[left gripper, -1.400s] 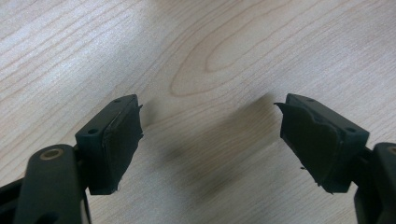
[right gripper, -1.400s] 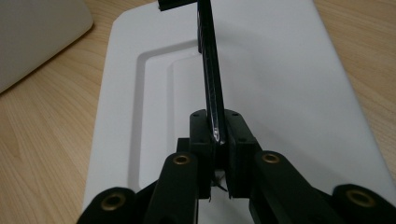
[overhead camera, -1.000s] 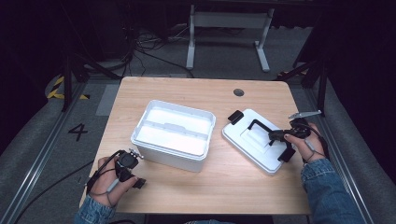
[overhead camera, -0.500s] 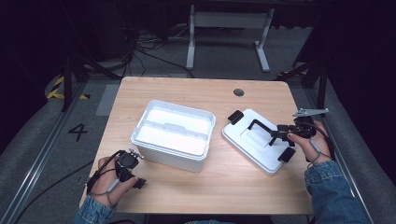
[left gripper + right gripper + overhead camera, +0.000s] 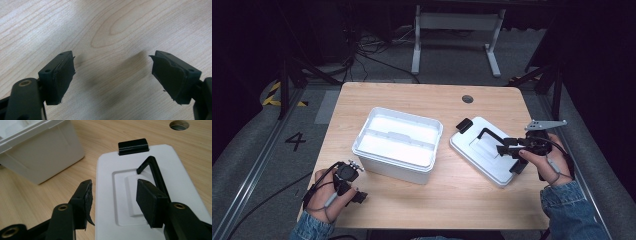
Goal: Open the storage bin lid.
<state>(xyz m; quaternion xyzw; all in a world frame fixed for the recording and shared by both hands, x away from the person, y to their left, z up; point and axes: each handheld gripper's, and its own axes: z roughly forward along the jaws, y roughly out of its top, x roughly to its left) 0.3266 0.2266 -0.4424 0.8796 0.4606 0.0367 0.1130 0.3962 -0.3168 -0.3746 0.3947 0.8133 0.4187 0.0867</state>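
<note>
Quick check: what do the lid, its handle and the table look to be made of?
Lid: likely moulded plastic, white, smooth, faint sheen.
Handle: black, matte, probably plastic.
Table: light wood or wood-look laminate; grain lines and knot rings show.

Digit "4" (image 5: 295, 141) painted black on grey floor (image 5: 257, 150), left of bench (image 5: 412, 100). No other readable text, label or brand.
</note>
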